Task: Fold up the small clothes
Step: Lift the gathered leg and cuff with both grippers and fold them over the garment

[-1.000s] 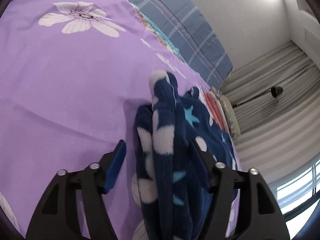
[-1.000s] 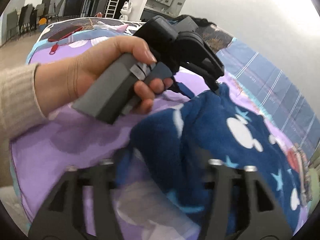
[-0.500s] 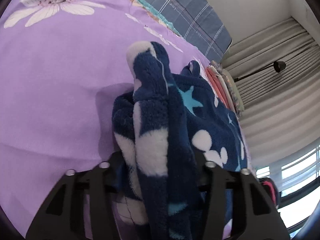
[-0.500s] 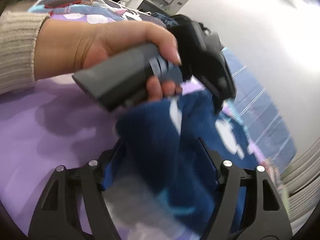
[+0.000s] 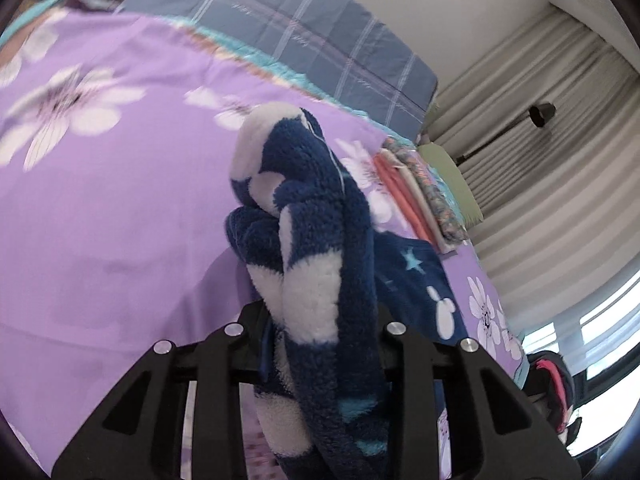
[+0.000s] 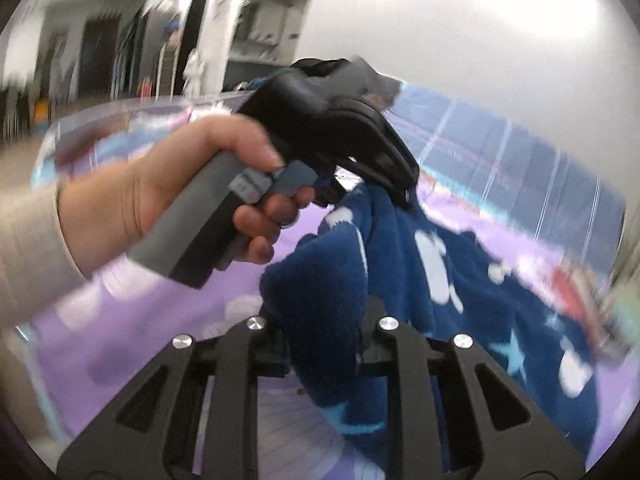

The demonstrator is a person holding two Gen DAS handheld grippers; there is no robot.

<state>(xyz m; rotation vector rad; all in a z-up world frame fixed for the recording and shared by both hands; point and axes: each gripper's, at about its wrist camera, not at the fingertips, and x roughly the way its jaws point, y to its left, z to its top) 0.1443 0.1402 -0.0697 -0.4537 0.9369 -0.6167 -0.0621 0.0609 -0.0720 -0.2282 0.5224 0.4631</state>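
Left wrist view: the blue fleece garment is bunched thick between the pinching left gripper, lifted off the purple bedspread. The right gripper pinches another edge of it. So thick a bunch could slip free or fold crooked. No containers show; folded clothes lie beyond the garment.

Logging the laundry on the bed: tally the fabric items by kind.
Navy fleece garment, held by left gripper and right gripper: 1
Stack of folded clothes: 1
Purple floral sheet: 1
Plaid blue quilt: 1
Total: 4
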